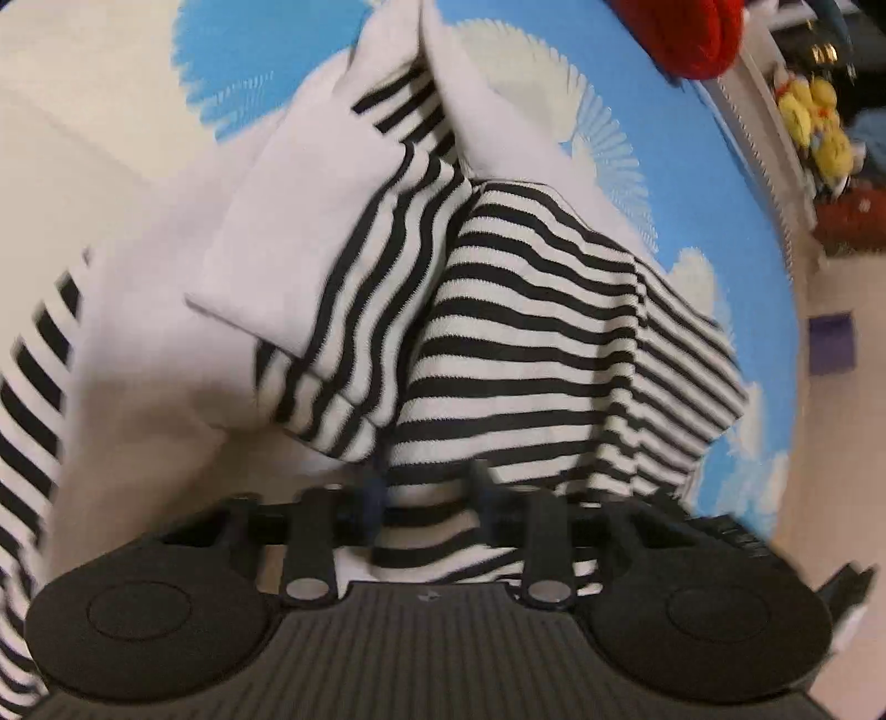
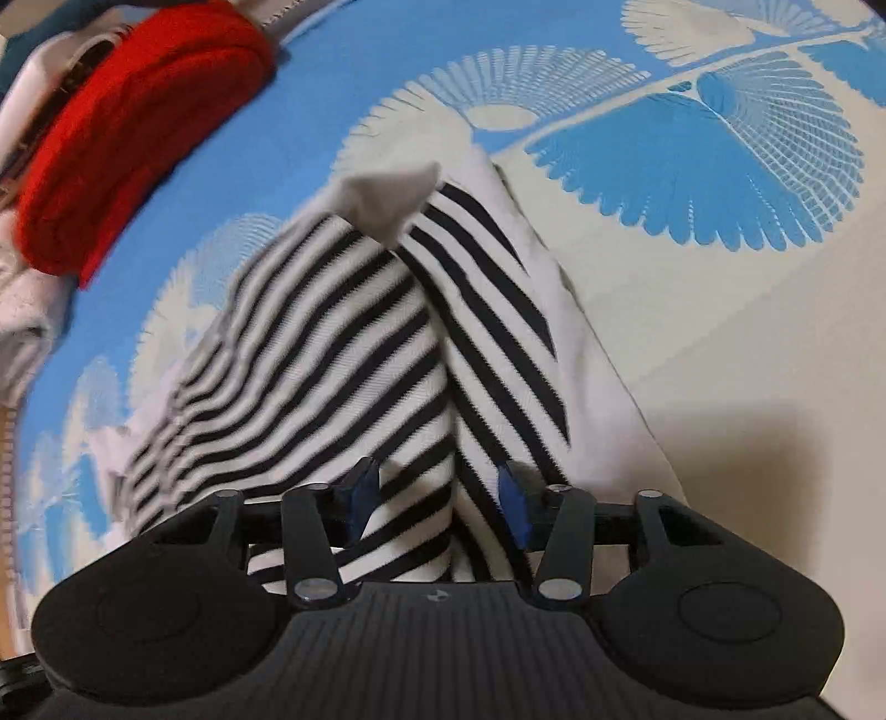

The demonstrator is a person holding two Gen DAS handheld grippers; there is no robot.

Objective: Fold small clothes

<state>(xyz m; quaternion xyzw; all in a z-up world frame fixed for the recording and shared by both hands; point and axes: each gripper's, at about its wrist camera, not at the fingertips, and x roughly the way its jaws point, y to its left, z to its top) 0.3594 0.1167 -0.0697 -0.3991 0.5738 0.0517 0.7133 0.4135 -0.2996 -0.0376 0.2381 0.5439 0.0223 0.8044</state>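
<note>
A black-and-white striped garment with plain white parts lies bunched on a blue and cream patterned cloth. My left gripper has its blue-padded fingers partly open with striped fabric running between them. In the right wrist view the same garment rises in a fold toward the camera. My right gripper has its fingers apart with a ridge of striped fabric between them; the pads do not visibly pinch it.
A folded red garment lies on white clothes at the far left of the right wrist view, and shows at the top in the left wrist view. Yellow toys and clutter sit beyond the cloth's right edge.
</note>
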